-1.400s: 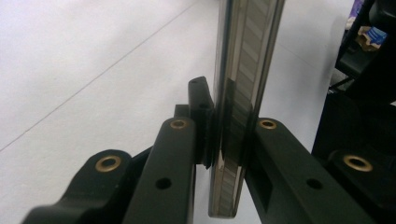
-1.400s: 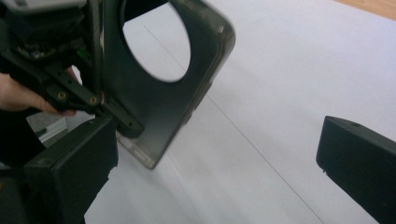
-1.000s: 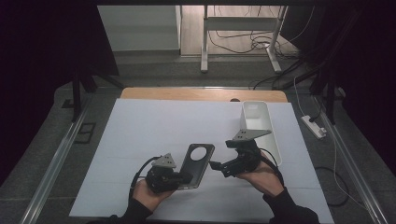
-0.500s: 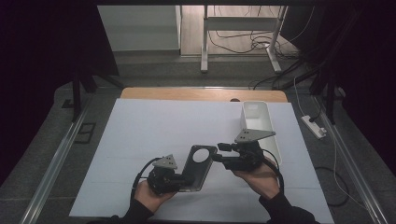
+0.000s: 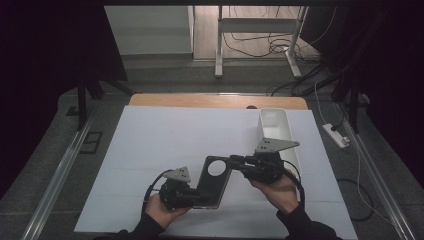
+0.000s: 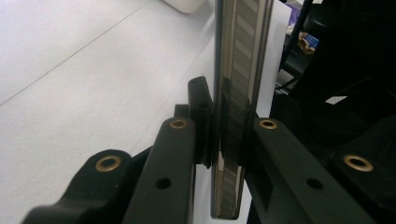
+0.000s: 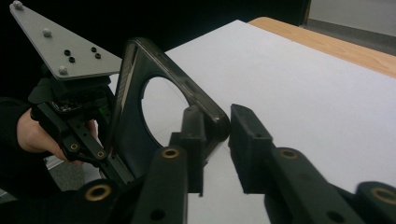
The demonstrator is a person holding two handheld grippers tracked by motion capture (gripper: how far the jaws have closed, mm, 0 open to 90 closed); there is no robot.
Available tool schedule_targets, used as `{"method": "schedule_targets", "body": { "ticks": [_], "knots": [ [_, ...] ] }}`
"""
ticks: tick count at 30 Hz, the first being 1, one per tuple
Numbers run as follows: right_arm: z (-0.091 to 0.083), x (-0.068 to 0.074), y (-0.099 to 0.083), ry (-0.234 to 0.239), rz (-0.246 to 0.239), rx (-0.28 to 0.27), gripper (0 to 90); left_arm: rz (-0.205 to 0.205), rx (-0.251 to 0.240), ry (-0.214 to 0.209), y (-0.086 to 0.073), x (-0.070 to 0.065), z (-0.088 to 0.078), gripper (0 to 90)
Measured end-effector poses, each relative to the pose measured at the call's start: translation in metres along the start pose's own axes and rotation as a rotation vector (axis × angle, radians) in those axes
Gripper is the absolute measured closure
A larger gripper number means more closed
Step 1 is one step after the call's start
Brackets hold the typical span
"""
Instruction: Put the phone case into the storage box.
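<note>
A dark flat case (image 5: 212, 187) with a round hole is held tilted just above the white table sheet (image 5: 165, 140). My left gripper (image 5: 200, 197) is shut on its lower end; in the left gripper view the case's thin edge (image 6: 238, 70) stands upright, pinched between the two pads. My right gripper (image 5: 232, 161) comes in from the right at the case's upper right corner. Its jaws have just been closing, and in the right gripper view (image 7: 215, 128) the rounded corner of the case (image 7: 128, 116) sits pressed between the pads. The left gripper (image 7: 74, 126) shows beyond.
A long white bin (image 5: 275, 125) stands at the back right of the sheet, just behind my right hand. A wooden table edge (image 5: 215, 101) runs along the far side. A power strip (image 5: 334, 134) lies on the floor at the right.
My right gripper has moved left to the case, and its wide-open jaws have closed onto the upper corner. The left gripper and the case have stayed put.
</note>
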State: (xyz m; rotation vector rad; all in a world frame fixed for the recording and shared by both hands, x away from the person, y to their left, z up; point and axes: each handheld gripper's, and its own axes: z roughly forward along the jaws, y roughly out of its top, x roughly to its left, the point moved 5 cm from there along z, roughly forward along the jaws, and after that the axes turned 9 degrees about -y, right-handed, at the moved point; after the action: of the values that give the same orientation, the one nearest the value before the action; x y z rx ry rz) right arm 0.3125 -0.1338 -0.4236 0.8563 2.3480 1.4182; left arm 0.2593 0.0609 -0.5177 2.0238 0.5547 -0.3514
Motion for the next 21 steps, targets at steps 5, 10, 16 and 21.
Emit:
{"method": "schedule_targets", "body": {
  "ticks": [5,10,16,21],
  "knots": [
    [0.0,0.0004,-0.0003,-0.001,0.005,0.008,78.1,0.0,0.001,0.002,-0.0005,0.0012,0.0,84.1],
    [-0.0003,0.0013,0.0,-0.007,0.002,0.011,78.5,0.004,0.009,-0.005,-0.0016,0.0018,0.0029,83.7],
    [-0.0013,0.0035,0.0014,-0.009,-0.012,0.001,78.8,0.036,0.007,-0.008,-0.0018,0.0014,0.0064,76.9],
    [-0.0033,0.0051,0.0032,-0.01,-0.026,-0.01,78.9,0.044,-0.001,0.027,-0.0014,0.0033,0.0061,62.7]
  ]
}}
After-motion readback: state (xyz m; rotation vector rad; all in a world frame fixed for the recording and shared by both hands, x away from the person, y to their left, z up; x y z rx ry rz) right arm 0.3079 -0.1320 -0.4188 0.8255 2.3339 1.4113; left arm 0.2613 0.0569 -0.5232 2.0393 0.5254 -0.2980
